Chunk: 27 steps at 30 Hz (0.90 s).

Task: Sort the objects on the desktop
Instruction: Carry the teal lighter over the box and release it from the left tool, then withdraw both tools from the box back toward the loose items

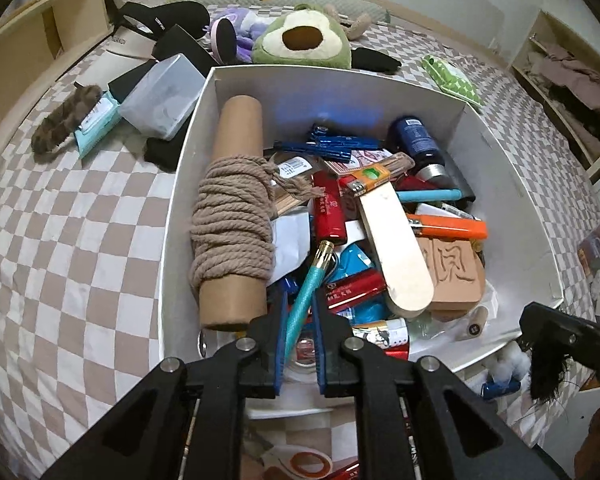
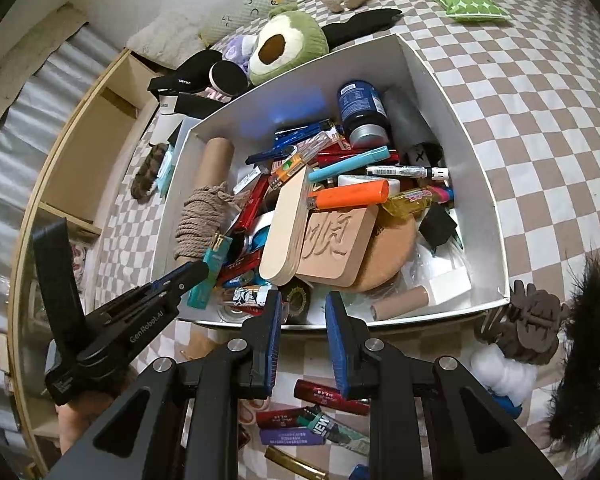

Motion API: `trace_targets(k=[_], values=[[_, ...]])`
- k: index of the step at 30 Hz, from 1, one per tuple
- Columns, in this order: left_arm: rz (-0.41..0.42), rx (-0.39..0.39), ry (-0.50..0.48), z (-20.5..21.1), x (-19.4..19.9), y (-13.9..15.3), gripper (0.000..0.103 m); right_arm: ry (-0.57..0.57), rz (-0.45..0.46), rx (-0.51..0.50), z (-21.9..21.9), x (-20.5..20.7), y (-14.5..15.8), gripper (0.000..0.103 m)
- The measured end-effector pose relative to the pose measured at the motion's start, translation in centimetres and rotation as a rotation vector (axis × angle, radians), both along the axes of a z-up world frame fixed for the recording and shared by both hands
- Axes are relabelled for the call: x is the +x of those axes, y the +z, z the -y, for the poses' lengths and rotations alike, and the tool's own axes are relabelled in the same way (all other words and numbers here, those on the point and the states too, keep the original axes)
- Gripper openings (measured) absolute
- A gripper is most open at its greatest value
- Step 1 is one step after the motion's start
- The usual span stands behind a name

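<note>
Left gripper [image 1: 300, 312] | I am holding its jaws clamped on teal lighter [image 1: 306, 296] above white box [image 1: 172, 216] on the bed | right gripper [image 2: 302, 316] | jaws hanging closed, empty, at box's near rim.

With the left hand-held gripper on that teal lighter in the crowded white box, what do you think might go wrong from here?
1. The left hand-held gripper pinches the teal lighter near its lower end only, so it may pivot or slip out.
2. The lighter's gold tip lies against the red lighter and near the rope-wrapped cardboard tube; moving it could drag or shift them.
3. The right hand-held gripper hovers at the white box rim and could collide with the left one.
</note>
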State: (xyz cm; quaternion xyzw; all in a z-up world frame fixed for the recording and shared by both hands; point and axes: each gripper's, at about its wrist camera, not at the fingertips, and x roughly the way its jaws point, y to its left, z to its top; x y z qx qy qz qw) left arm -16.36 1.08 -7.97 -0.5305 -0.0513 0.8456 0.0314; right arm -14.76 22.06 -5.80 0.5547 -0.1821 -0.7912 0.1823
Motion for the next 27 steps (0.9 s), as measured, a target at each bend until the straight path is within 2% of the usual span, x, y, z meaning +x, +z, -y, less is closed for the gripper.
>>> trace_targets(k=[2, 6, 7, 9, 10, 11, 18, 27], values=[[-0.003, -0.007, 0.002, 0.0, 0.1, 0.1, 0.027, 0.002, -0.006, -0.002, -0.1, -0.1, 0.1, 0.025], [-0.018, -0.013, 0.001, -0.2, 0.4, 0.6, 0.035, -0.003, -0.04, 0.016, -0.3, -0.1, 0.5, 0.025], [-0.026, -0.02, 0.001, -0.2, 0.5, 0.7, 0.041, -0.004, -0.046, 0.021, -0.3, -0.2, 0.6, 0.025], [-0.046, -0.035, 0.005, -0.3, 0.8, 1.0, 0.064, -0.008, -0.06, 0.032, -0.3, -0.3, 0.7, 0.025], [-0.057, -0.045, 0.005, -0.4, 1.0, 1.2, 0.083, -0.011, -0.068, 0.043, -0.3, -0.2, 0.8, 0.025], [-0.071, -0.059, 0.001, -0.5, 1.2, 1.3, 0.089, -0.014, -0.076, 0.054, -0.3, -0.2, 0.9, 0.025], [-0.108, -0.103, -0.044, -1.1, 2.6, 1.8, 0.089, 0.01, -0.115, 0.108, 0.1, 0.2, 1.2, 0.025], [-0.111, -0.059, -0.007, -0.5, 3.8, 2.0, 0.09, 0.018, -0.125, 0.157, -0.9, 0.8, 1.2, 0.025]])
